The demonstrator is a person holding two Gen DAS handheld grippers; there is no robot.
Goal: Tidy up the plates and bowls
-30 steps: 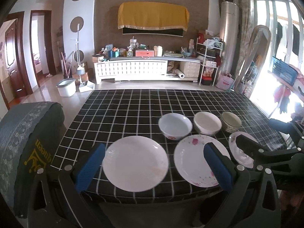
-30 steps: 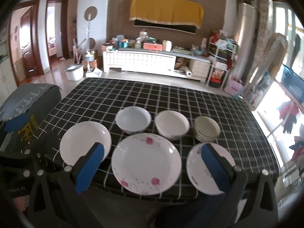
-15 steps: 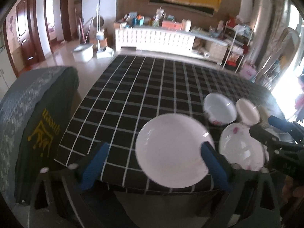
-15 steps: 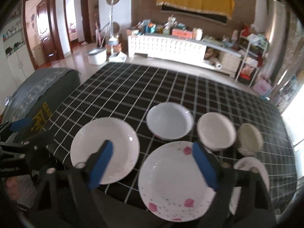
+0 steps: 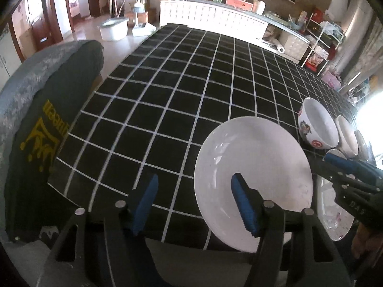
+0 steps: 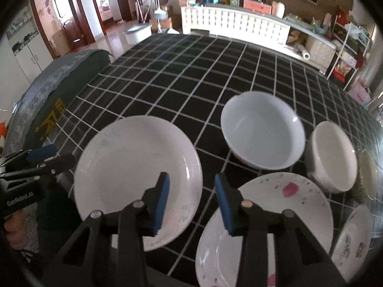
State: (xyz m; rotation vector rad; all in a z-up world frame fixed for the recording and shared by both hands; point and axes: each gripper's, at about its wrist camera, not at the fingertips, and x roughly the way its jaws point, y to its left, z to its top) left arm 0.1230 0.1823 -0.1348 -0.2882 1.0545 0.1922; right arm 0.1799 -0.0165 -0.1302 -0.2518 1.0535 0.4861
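A plain white plate (image 6: 134, 174) lies at the table's near left; it also shows in the left wrist view (image 5: 258, 167). Right of it lies a pink-flowered plate (image 6: 275, 217), then a small patterned plate (image 6: 352, 241). Behind stand a large white bowl (image 6: 263, 129), a cream bowl (image 6: 332, 155) and a small bowl (image 6: 368, 174). My left gripper (image 5: 194, 203) is open and empty at the white plate's near left edge, one pad over the plate. My right gripper (image 6: 191, 198) is open and empty between the white plate and the flowered plate.
The table carries a black checked cloth (image 5: 182, 91). A grey covered chair (image 5: 36, 110) stands at its left side. A white cabinet (image 6: 234, 24) with clutter stands across the room behind the table.
Both grippers have moved left, forward and down toward the plates. Both jaws have narrowed but stay open. The plates and bowls have not moved.
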